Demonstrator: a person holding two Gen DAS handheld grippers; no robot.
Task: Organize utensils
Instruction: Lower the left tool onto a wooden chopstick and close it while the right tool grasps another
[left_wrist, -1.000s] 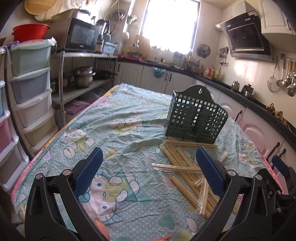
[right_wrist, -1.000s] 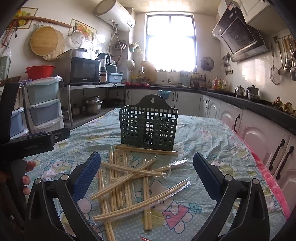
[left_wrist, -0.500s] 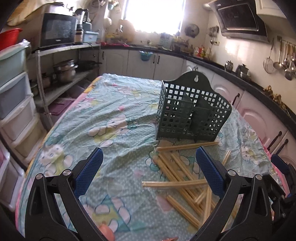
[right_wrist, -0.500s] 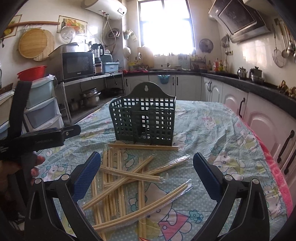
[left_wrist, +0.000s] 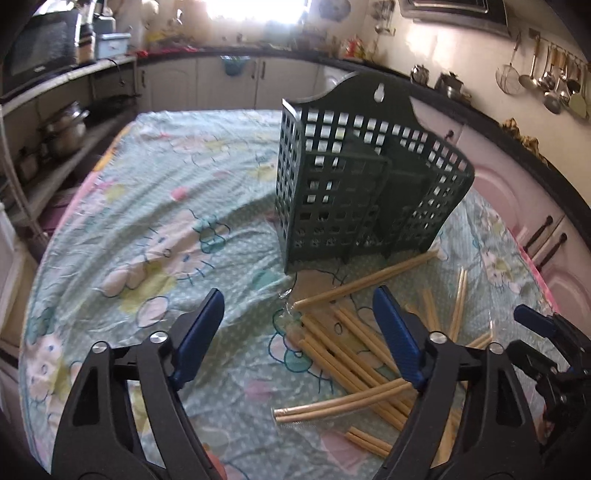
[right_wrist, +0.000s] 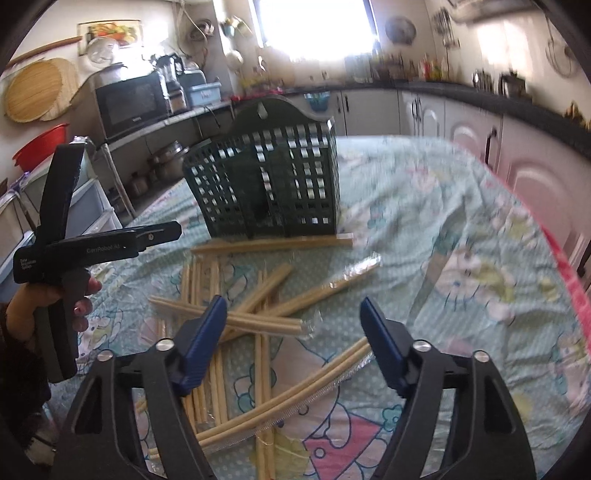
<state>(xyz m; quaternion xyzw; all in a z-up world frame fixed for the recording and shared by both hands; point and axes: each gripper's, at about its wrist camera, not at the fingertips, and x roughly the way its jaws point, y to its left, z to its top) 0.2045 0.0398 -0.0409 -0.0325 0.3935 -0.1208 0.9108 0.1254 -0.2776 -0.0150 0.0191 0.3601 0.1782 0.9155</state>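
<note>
In the last second I had brought both tools, my left gripper and right gripper, closer over the scattered chopsticks lying before the green holder, jaws spread and empty, so nothing was sorted yet.

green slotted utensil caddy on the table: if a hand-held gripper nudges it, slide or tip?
The caddy looks like thin perforated plastic and appears empty, so it is probably light and would slide readily. It stands tall on the wrinkled tablecloth, so a high push may well tip it. One chopstick pair lies along its base and might catch it.
</note>
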